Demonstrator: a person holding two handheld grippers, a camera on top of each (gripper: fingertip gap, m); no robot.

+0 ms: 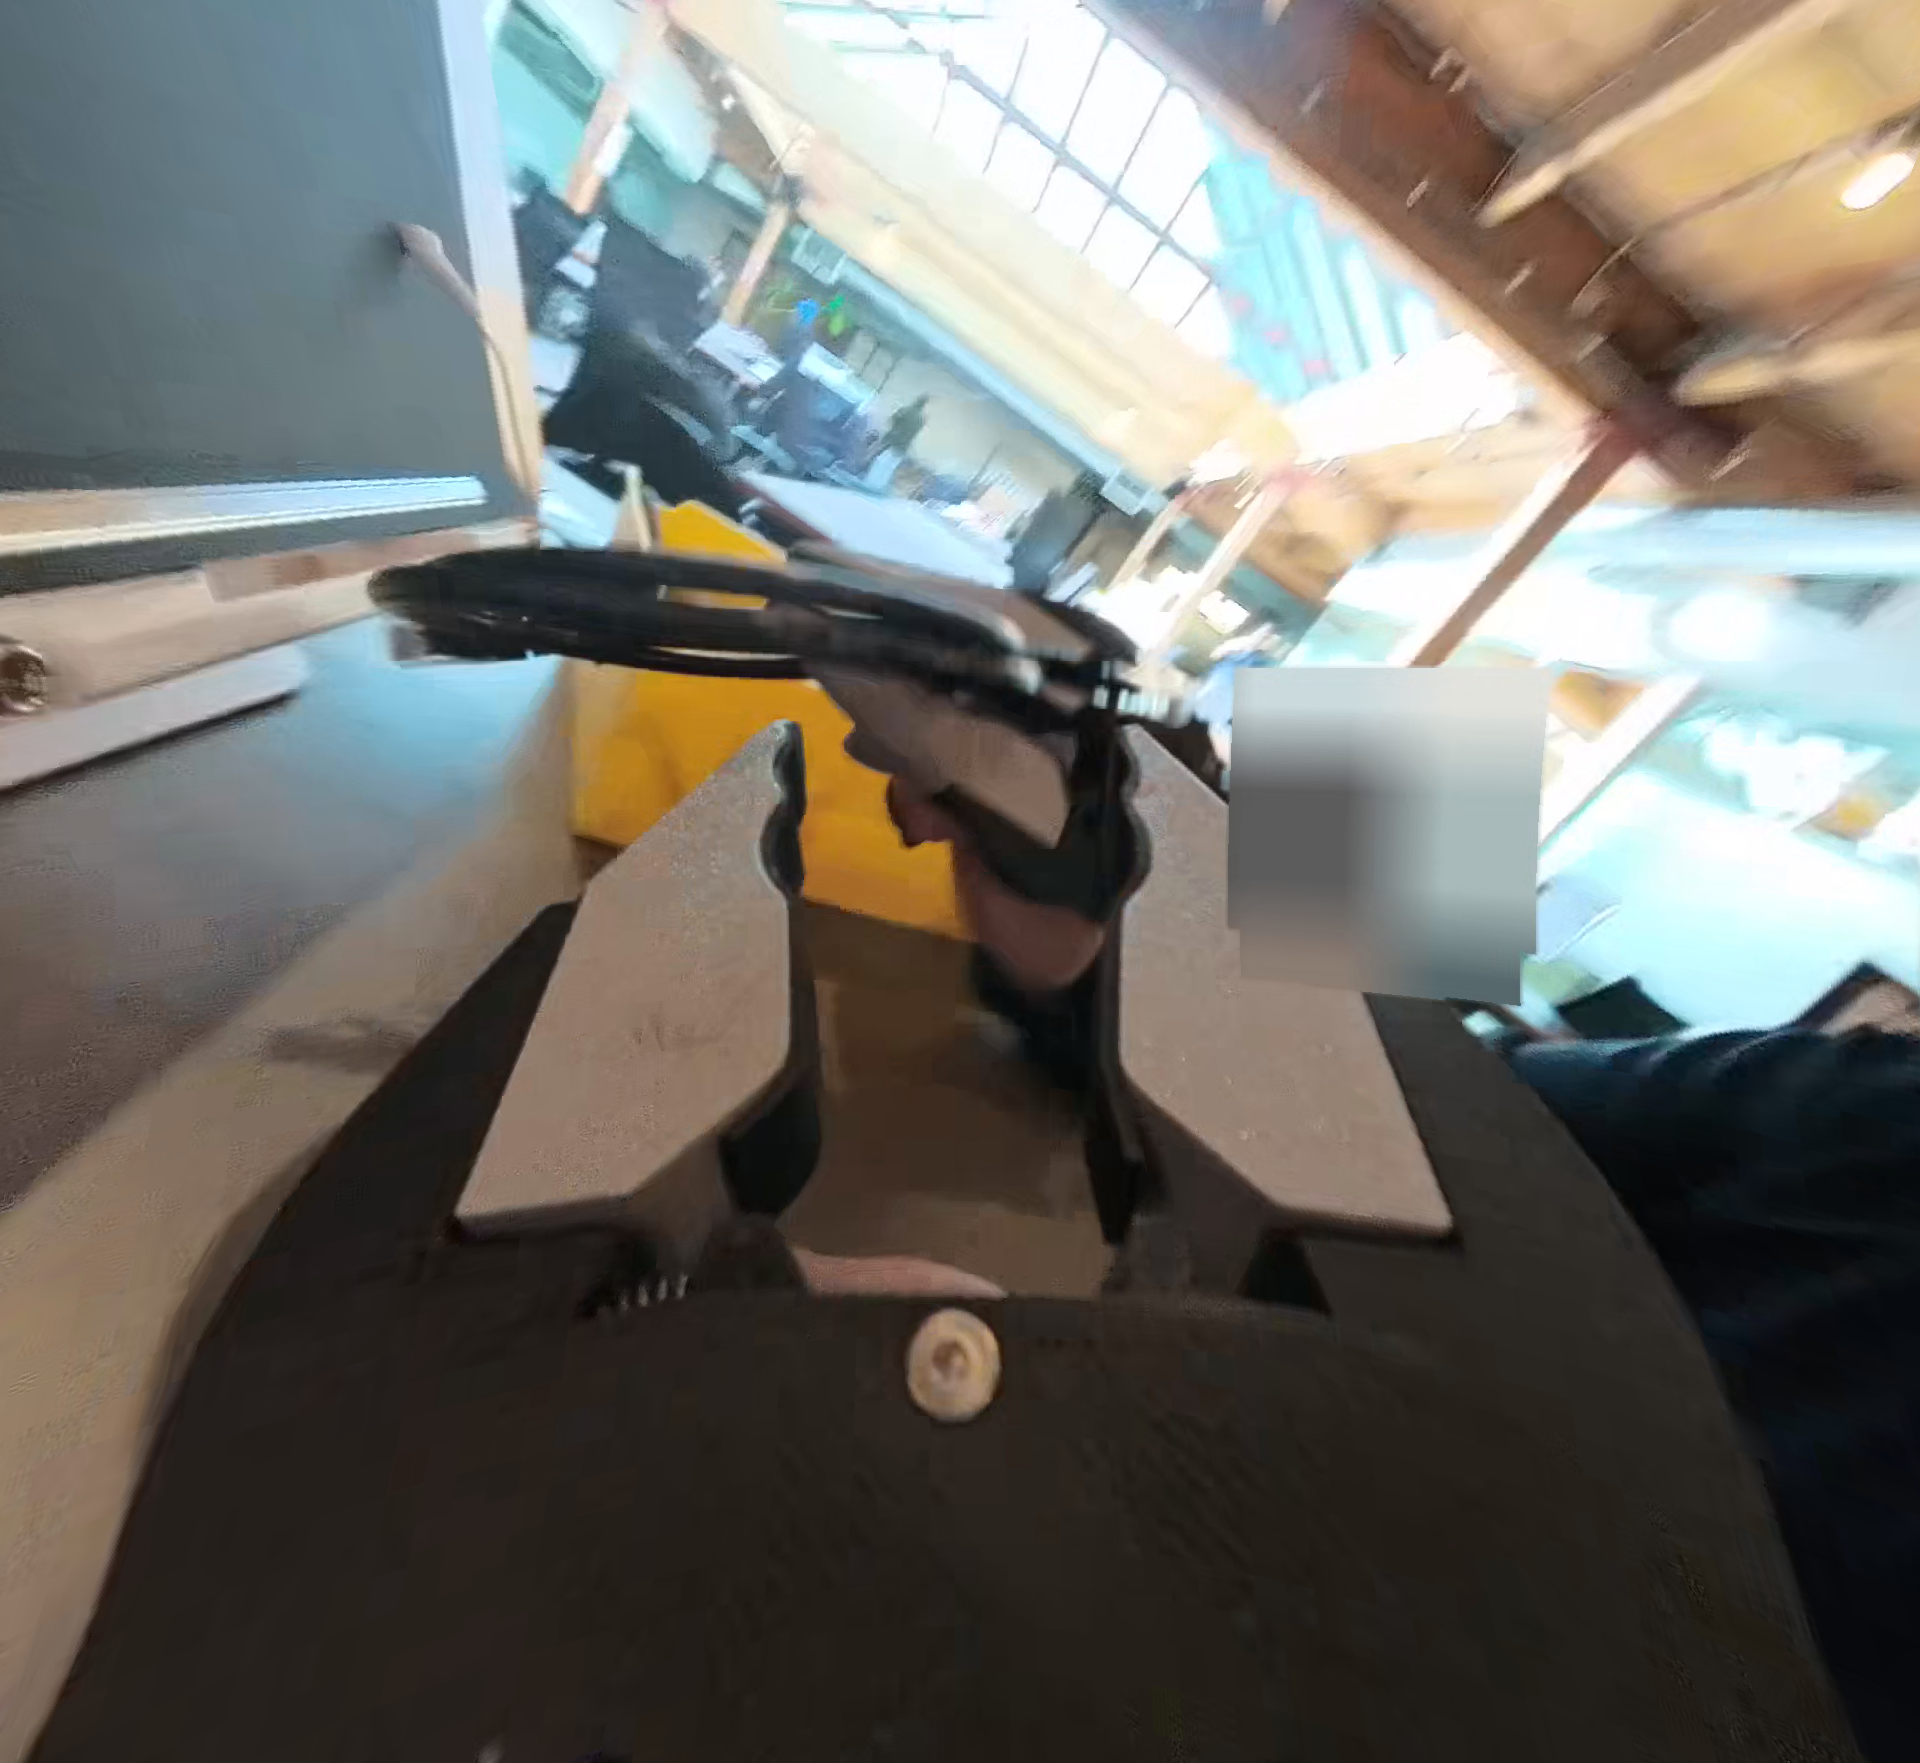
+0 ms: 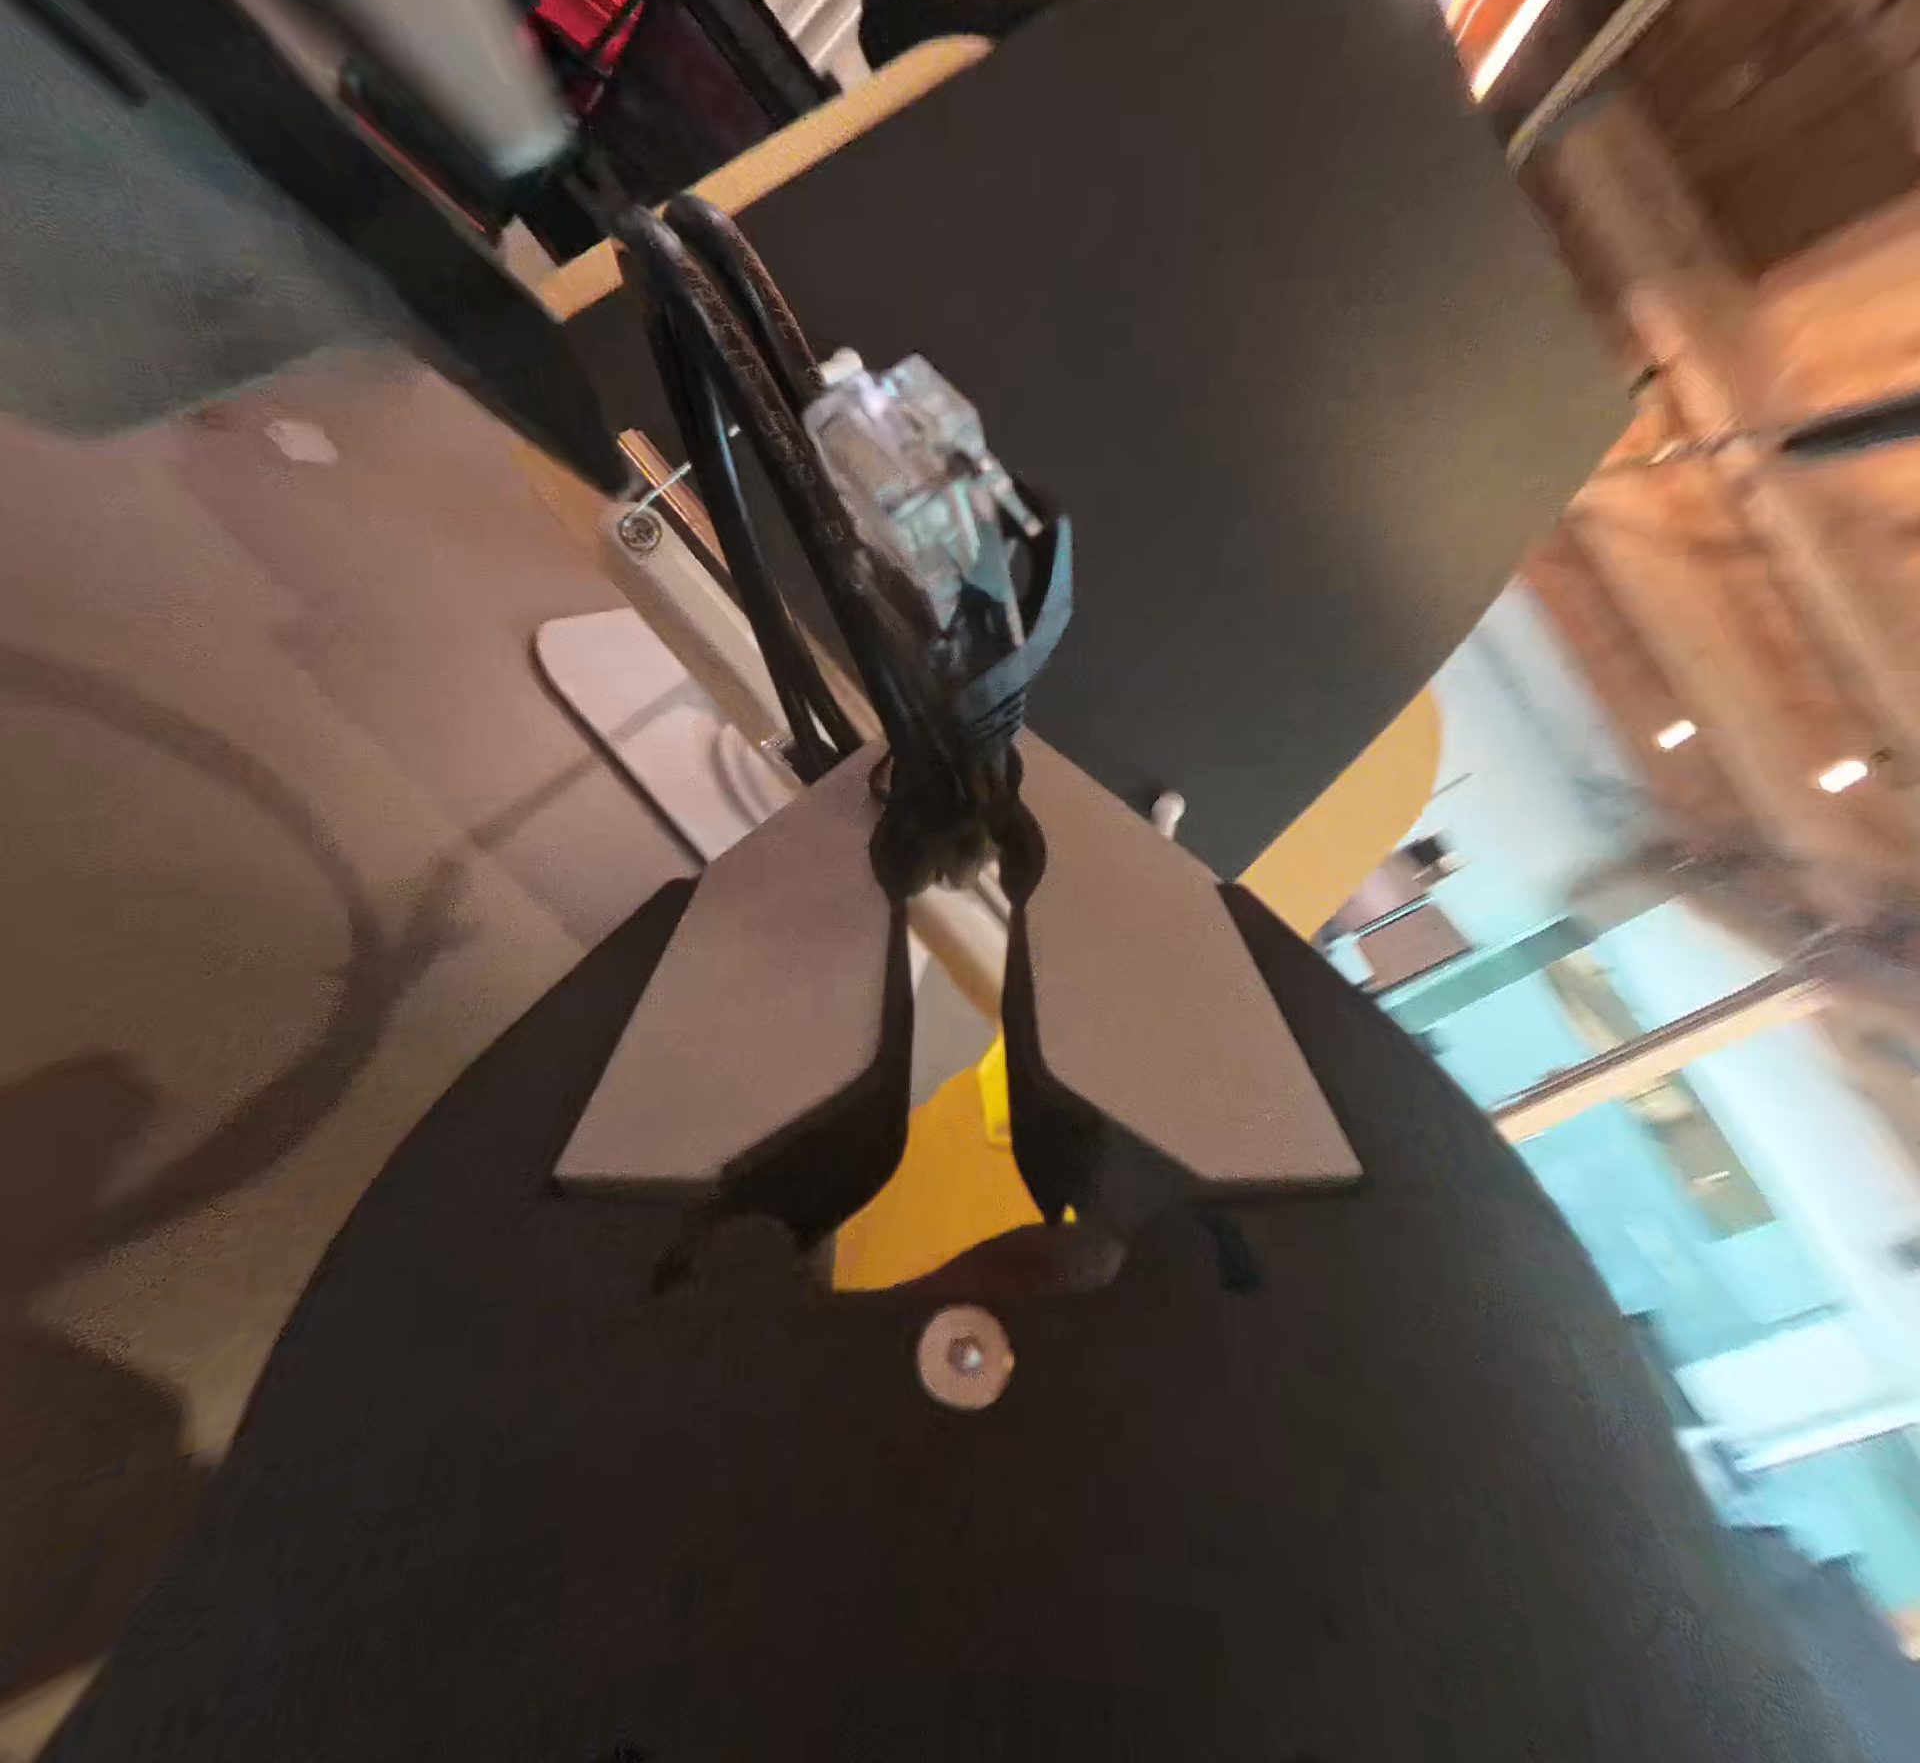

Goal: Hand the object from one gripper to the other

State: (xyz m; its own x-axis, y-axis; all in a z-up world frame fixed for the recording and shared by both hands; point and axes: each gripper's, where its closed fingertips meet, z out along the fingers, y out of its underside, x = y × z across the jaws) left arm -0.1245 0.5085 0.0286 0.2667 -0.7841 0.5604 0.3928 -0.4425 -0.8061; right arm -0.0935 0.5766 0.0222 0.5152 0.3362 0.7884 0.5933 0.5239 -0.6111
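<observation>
our right gripper has its grey flat fingers pinched tight on a coiled black network cable with a clear plastic plug, clamped where the loops gather, so the bundle stands out past the tips and leaves free cable for the other tool to take. our left gripper has its fingers spread wide with nothing between them. from the left wrist view the cable runs level just beyond those open tips, held by the right gripper, so we judge the handover is set up but not yet made; the left fingers need to come around the loop before the right lets go. below us lies a dark tabletop with a pale wooden edge. a yellow bin sits beyond it. a dark panel stands behind, in a large, bright, motion-blurred hall.
</observation>
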